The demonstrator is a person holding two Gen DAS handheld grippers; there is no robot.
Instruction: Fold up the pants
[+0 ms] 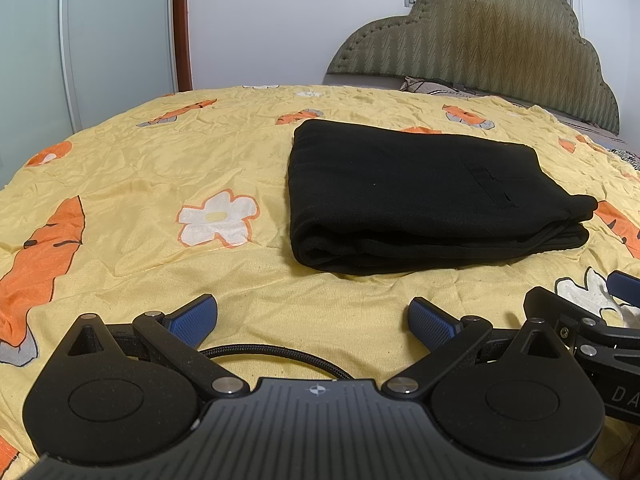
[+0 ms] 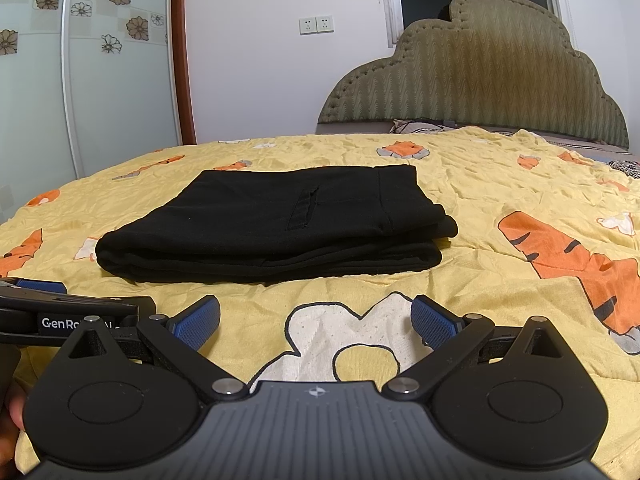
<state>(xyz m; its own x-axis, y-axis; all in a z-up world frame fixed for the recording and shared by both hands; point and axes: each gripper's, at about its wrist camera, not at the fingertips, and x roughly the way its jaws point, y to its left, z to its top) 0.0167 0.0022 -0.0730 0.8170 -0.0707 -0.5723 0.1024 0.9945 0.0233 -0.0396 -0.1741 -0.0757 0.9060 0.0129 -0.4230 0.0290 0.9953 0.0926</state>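
My left gripper (image 1: 313,320) hovers low over the yellow bedspread (image 1: 168,168), its blue-padded fingers (image 1: 196,318) spread wide with nothing between them, and a braided cable (image 1: 276,354) loops out just behind them. My right gripper (image 2: 315,320) sits just beside it on the right, equally spread and holding nothing, above a white flower print (image 2: 340,332) on the cover. The black pants (image 1: 420,200) lie folded into a thick rectangular stack near the middle of the bed, well clear of both grippers and closer to the headboard end than I am. Layered edges face me along the near side, and a pocket slit (image 2: 304,208) shows on the top panel. The stack's right-hand edge looks like the waistband end, though the dark fabric makes that hard to confirm. Beyond the pants the scalloped olive headboard (image 2: 480,84) stands against the wall, with a double wall socket (image 2: 316,24) to its left and a frosted sliding door with flower decals (image 2: 116,40) along the left side of the room.
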